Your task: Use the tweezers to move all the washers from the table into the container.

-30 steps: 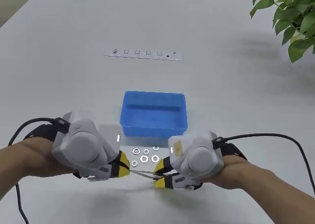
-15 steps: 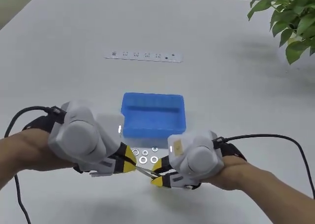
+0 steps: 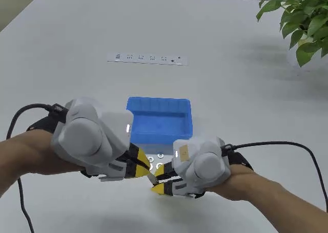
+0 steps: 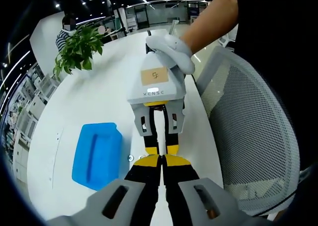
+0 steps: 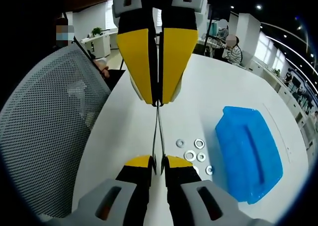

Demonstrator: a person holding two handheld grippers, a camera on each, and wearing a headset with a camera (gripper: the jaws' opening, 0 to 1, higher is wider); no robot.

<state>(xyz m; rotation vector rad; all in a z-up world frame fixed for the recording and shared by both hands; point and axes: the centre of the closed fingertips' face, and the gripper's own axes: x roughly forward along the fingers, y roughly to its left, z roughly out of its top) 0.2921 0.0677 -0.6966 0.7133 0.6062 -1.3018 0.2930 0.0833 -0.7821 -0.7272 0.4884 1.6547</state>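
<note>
The washers, small flat metal rings, are lying clustered on the white table, just in front of the blue plastic container. The tweezers, thin and shiny, are spanning gripper to gripper, their long axis running alongside the container's near wall, with the washers on their far side. The left gripper and the right gripper are both clamping the tweezers. The right one is probably sitting nearer the washers.
</note>
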